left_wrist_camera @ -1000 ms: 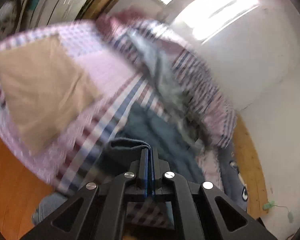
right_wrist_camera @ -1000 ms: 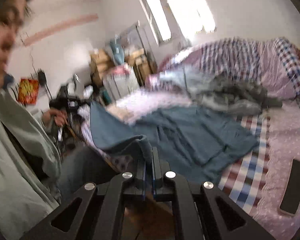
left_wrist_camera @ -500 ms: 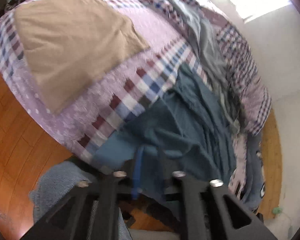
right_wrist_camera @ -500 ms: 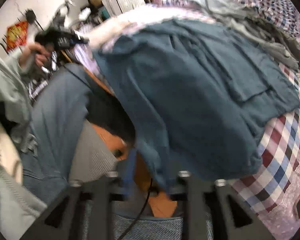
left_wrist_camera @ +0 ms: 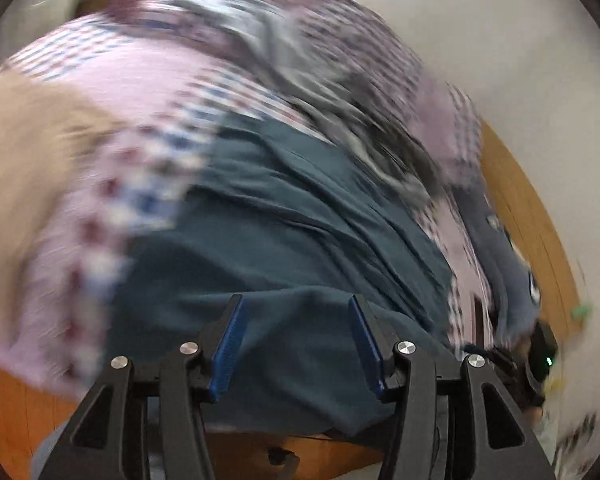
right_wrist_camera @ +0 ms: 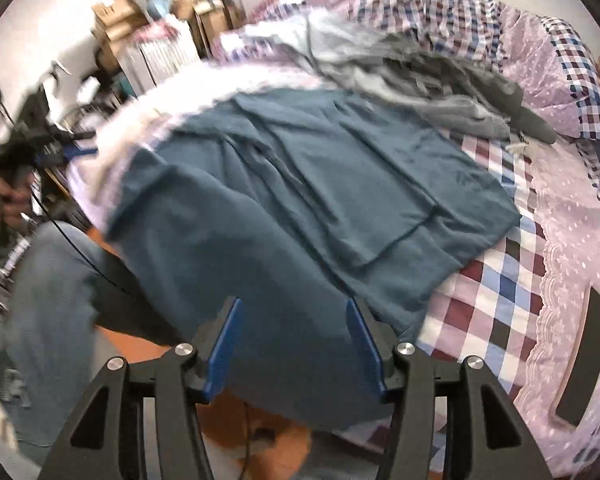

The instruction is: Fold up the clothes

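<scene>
Left wrist view, blurred: the left gripper point(left_wrist_camera: 296, 344) hangs with its blue-padded jaws spread wide and nothing between them, just above the near hem of a teal garment point(left_wrist_camera: 284, 216). The garment lies spread on the bed point(left_wrist_camera: 148, 92), its lower part draping over the near edge toward the wooden floor point(left_wrist_camera: 4, 396). A tan cloth point(left_wrist_camera: 24, 168) lies flat at the bed's left side, and a heap of grey clothes point(left_wrist_camera: 340, 92) runs along the far side, beyond the teal one.

Right wrist view: the right gripper point(right_wrist_camera: 292, 344) is likewise open and empty, poised over the teal garment point(right_wrist_camera: 320, 184) where it hangs off the bed's near edge. The fabric is laid out but creased, with one panel already lapped over near the middle. The grey clothes point(right_wrist_camera: 440, 76) sit just past its far edge, against the checked quilt point(right_wrist_camera: 496, 300). A dark phone-like slab point(right_wrist_camera: 588, 356) lies near the bed's right edge. At left a hand point(right_wrist_camera: 4, 200) holds the other gripper, and cardboard boxes point(right_wrist_camera: 116, 12) and shelves crowd the room's far wall.

Judging from this, the garment is laid out and let go; the next move calls for regripping an edge or corner with both jaws to bring it across in a fold.
</scene>
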Demonstrator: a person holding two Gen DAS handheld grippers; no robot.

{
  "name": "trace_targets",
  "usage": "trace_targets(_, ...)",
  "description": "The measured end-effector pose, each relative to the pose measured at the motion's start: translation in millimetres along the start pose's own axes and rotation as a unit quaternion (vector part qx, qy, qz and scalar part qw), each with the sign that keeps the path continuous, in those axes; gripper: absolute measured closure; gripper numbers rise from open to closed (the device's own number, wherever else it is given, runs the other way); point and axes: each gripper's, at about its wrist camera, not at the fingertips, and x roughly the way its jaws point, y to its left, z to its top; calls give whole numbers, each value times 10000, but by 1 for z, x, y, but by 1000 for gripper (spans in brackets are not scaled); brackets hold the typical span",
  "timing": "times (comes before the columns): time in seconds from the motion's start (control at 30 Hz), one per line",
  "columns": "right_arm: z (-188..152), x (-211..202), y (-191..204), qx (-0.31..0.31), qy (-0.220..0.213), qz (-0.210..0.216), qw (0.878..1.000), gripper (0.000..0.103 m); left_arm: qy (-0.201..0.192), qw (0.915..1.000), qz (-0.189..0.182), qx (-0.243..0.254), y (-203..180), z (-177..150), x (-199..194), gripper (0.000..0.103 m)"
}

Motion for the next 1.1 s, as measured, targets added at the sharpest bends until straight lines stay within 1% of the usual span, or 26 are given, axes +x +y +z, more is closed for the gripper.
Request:
trace_targets(0.07, 4, 19, -10, 30, 232, -62, 9997, 46, 134, 9994, -204, 250, -24, 7, 29, 47)
trace_targets(0.17, 5, 36, -22, 220, 492, -101, 9985, 46, 317, 9966, -503, 574, -55, 16, 72, 47)
trace_targets(0.2, 6, 41, -24, 219, 599, -20, 9980, 46, 341, 9961, -564, 591, -59, 19, 82, 47)
trace_targets(0.27, 2, 49, -19, 58, 925, 311, 9952, 46, 367, 9950, -718, 595, -66, 27, 100, 47)
trace_targets(0.3, -1, 51, -15, -43, 1064, 358, 9937, 47, 368, 9943, -810, 584, -69, 32, 109, 47)
trace_targets(0.33, -4, 53, -10, -145, 1202, 406, 9918, 47, 326, 9938, -889, 586, -70, 38, 115, 47)
trace_targets(0.4, -10, 56, -4, -304, 1450, 483, 9878, 47, 14, 9933, -997, 585, -69, 52, 120, 47)
trace_targets(0.47, -14, 50, -8, -200, 1520, 445, 9872, 47, -243, 9925, -1086, 515, -58, 62, 123, 47)
trace_targets(0.53, -16, 40, -13, -103, 1507, 352, 9879, 47, -369, 9921, -1156, 319, -38, 68, 128, 47)
trace_targets(0.6, -14, 23, -23, 138, 1269, 281, 9914, 46, -384, 9938, -1038, 119, -15, 72, 131, 47)
trace_targets(0.67, -11, 9, -43, 587, 942, 141, 9937, 45, -424, 9954, -857, -79, 7, 80, 127, 47)
trace_targets(0.7, -11, 5, -56, 850, 805, 34, 9931, 45, -511, 9953, -805, -173, 15, 84, 123, 47)
trace_targets(0.77, -8, -2, -82, 1388, 522, -170, 9888, 45, -789, 9930, -822, -322, 32, 93, 109, 47)
trace_targets(0.87, 1, -7, -134, 2299, 38, -308, 9727, 45, -1040, 9911, -715, -427, 54, 113, 94, 47)
trace_targets(0.97, 10, -8, -184, 3152, -406, -323, 9476, 45, -1134, 9888, -690, -681, 76, 131, 88, 47)
trace_targets(1.03, 13, -7, -198, 3383, -598, -325, 9386, 45, -1144, 9869, -712, -888, 93, 146, 88, 47)
trace_targets(1.1, 13, -2, -213, 3635, -896, -178, 9271, 45, -1011, 9871, -678, -1039, 110, 168, 99, 47)
